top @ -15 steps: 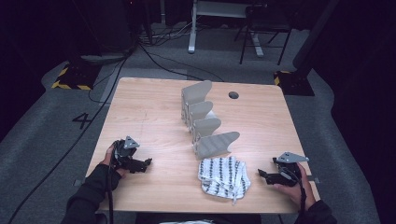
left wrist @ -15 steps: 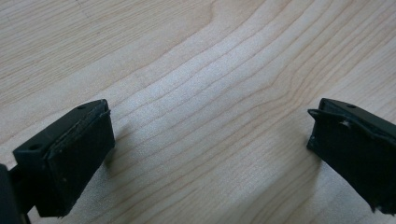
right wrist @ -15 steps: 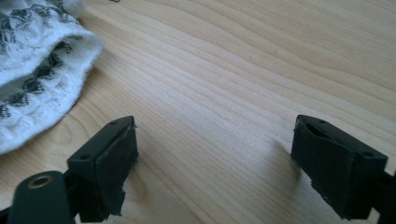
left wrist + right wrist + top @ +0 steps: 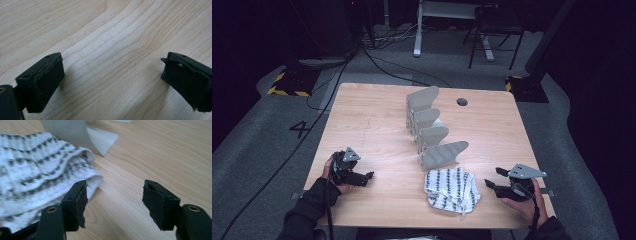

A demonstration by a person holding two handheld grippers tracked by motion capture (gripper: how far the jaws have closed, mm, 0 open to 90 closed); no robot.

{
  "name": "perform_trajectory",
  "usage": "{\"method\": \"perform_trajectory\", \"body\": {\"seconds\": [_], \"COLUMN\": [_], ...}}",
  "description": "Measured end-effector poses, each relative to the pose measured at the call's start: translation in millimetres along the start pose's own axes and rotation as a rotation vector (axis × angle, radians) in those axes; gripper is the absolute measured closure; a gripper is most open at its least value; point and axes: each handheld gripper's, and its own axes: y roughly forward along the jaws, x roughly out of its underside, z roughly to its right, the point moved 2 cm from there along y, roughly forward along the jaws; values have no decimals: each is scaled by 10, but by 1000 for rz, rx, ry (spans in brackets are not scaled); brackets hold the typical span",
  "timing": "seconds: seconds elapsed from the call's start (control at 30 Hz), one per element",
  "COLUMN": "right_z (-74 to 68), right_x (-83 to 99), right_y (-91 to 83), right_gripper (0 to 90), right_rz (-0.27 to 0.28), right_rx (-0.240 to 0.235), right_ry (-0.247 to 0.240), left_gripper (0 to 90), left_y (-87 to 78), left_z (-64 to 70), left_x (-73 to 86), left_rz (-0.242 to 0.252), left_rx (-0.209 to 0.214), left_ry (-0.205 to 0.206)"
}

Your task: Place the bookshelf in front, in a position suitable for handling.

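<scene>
— One cloth (image 4: 451,187), white with dark pattern rows, lies crumpled on the wooden table (image 4: 372,125). It is just beside the right gripper (image 4: 492,181), on the side of that gripper's left jaw. In the right gripper view the cloth (image 4: 37,175) passes behind this jaw, very near; I cannot tell if they touch.

— And the jaws, how do they stand?

— Two grippers, both with jaws wide apart and holding nothing. Between the jaws of the right gripper (image 4: 115,202) there is only bare wood. The left gripper (image 4: 366,177) is well apart from the cloth, and between its jaws (image 4: 112,75) also only wood grain.

— What else do you count?

— One grey rack (image 4: 432,132) with four upright fins in a row. Beyond the cloth from the right jaws, its nearest fin (image 4: 444,154) touches or nearly touches the cloth edge. One small dark hole (image 4: 462,102) is far beyond the rack.

— Room for moving?

— Wide free wood lies ahead of the left jaws. The right gripper is near the table's right edge, with a free strip between its jaws and the rack. The cloth is near the front edge.
</scene>
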Motion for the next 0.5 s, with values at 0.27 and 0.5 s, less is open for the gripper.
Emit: {"method": "perform_trajectory", "body": {"seconds": [0.27, 0.5], "right_z": [-401, -781], "right_x": [-168, -234], "right_y": [38, 198], "right_gripper": [406, 406], "right_rz": [24, -6], "right_rx": [-96, -206], "right_ry": [-96, -160], "left_gripper": [204, 249], "left_y": [-27, -47], "left_z": [121, 432], "left_x": [-63, -204], "left_rz": [-29, 0], "left_rx": [31, 96], "left_ry": [29, 105]}}
